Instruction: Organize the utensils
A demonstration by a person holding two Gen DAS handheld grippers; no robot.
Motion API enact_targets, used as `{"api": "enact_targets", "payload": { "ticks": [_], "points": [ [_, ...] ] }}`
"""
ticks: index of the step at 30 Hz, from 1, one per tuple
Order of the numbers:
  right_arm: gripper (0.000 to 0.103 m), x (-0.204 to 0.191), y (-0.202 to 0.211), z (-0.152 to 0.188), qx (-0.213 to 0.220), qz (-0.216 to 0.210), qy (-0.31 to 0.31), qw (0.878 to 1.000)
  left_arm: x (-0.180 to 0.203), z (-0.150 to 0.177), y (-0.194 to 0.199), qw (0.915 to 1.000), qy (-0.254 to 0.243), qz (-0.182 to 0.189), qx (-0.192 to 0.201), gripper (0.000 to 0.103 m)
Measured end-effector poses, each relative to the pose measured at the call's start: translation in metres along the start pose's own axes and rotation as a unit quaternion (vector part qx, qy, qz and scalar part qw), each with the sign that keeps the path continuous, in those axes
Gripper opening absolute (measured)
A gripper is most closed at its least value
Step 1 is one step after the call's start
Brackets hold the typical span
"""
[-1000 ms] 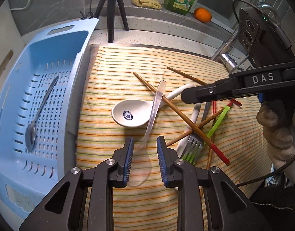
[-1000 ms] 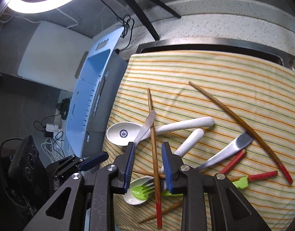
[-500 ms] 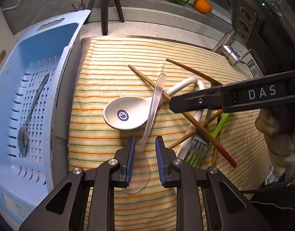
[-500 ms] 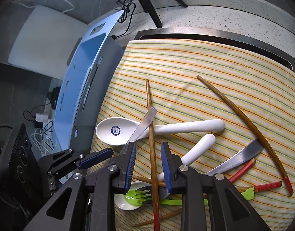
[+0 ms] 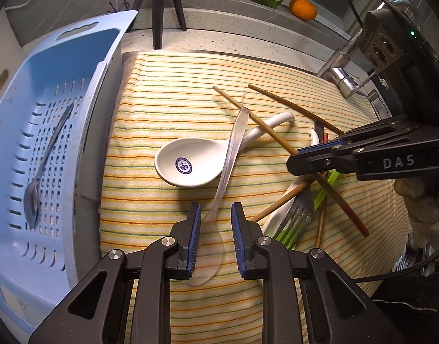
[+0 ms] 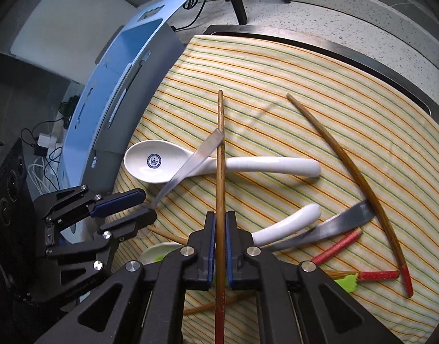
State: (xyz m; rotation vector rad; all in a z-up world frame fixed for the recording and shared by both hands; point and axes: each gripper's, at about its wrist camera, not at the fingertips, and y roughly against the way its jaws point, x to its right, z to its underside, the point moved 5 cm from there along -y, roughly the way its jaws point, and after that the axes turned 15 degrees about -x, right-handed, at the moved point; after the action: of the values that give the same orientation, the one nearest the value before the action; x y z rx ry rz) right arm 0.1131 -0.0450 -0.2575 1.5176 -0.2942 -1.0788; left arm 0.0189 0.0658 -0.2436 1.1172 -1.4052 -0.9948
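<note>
- Striped cloth (image 5: 167,120) bare along far edge and toward blue basket (image 5: 33,132): free passage.
- Utensil pile (image 5: 299,209) crowds near-right cloth.
- Tripod (image 5: 159,3), faucet (image 5: 342,68) block behind.

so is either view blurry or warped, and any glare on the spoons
Left wrist view: sharp, but the fisheye bows the blue basket and darkens the corners; soft sheen on the white spoon, no hard glare. Right wrist view: the same bending curves the far chopstick and the sink edge; the spoon handle shows a bright highlight, and the clear spoon looks slightly smeared.
</note>
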Motion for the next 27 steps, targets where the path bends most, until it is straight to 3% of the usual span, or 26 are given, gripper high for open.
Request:
{"api": "enact_targets", "payload": {
  "ticks": [10,19,23,27],
  "points": [
    [0.006,0.015,0.020,0.031,0.011,-0.004,0.029,1.000,0.001,-0.002,0.000,1.0000,-0.002,-0.004,-0.002,0.020],
    [0.006,0.028,0.028,0.076,-0.024,0.047,0.118,0.992,0.004,0.001,0.012,0.9999,-0.003,-0.009,0.008,0.020],
    [0.006,0.027,0.019,0.098,-0.050,0.058,0.154,0.985,0.018,-0.004,0.023,0.9995,-0.026,-0.007,0.015,0.020],
    [0.006,0.027,0.013,0.113,-0.056,0.095,0.173,0.979,0.046,-0.021,0.028,0.9973,-0.072,-0.003,0.017,0.020]
  ]
}}
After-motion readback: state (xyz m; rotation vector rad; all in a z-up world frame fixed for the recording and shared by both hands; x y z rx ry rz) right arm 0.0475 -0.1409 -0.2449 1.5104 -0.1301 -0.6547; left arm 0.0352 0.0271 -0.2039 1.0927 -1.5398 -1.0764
